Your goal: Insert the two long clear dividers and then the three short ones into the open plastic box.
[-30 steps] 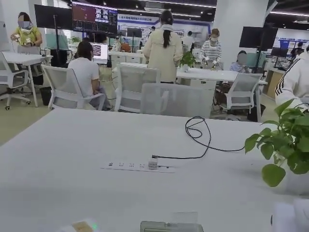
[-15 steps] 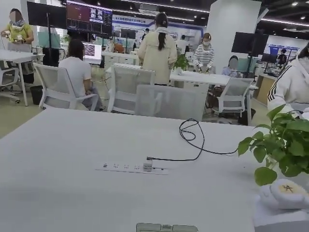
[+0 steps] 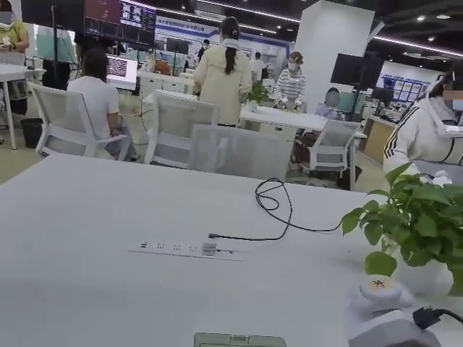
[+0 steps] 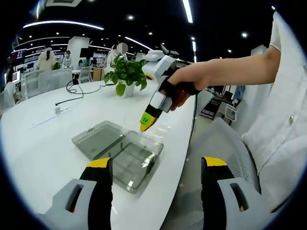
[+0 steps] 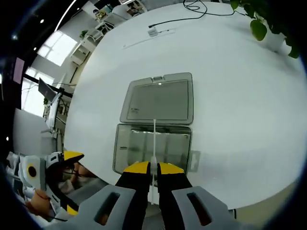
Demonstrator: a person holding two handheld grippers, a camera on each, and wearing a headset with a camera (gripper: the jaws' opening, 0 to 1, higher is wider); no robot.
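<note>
Jaws of the left gripper [image 4: 157, 165] spread wide and empty, just off the table's [image 4: 43, 148] near edge, open plastic box [image 4: 98, 139] lying by that edge, right gripper [image 5: 153, 168] pinching a clear divider [image 5: 154, 136] over the box's base

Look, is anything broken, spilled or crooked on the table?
Nothing stands out. The plastic box lies open and flat on the white table, its lid folded back. The right gripper holds a clear divider upright over it.
</note>
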